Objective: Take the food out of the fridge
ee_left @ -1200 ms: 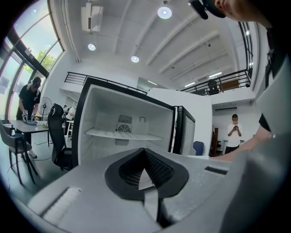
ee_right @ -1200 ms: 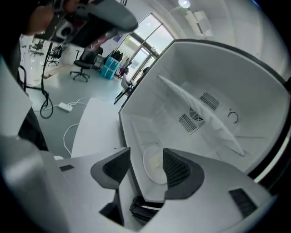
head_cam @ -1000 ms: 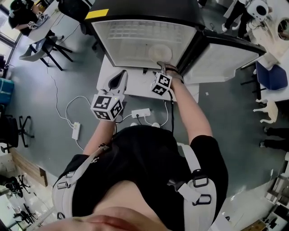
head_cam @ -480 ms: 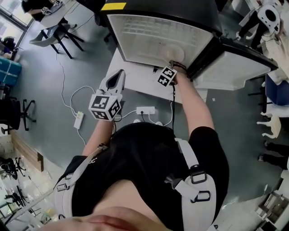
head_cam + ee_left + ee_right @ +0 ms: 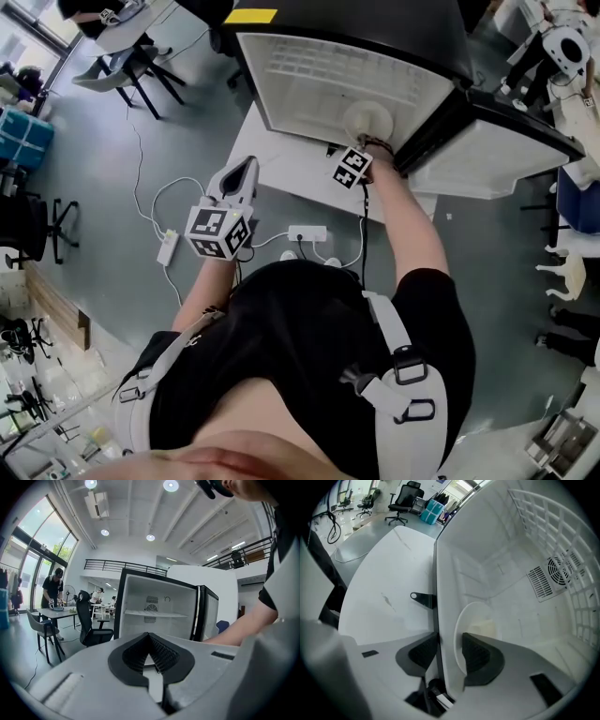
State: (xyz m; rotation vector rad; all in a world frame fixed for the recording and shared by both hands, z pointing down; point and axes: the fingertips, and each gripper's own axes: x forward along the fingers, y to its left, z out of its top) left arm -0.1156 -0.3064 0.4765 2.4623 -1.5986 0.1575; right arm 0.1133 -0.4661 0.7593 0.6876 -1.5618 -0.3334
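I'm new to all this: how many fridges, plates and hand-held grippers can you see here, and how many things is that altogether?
Fridge: 1
Plate: 1
Hand-held grippers: 2, the left hand-held gripper outside the fridge, the right hand-held gripper with its jaws closing, the plate's rim between them
Total: 4

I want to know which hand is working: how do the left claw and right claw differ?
The left claw is outside the fridge; the right claw reaches inside it. The left claw's jaws are together and empty; the right claw's are apart, closing round the rim of the plate. Both are grey with dark ribbed pads.
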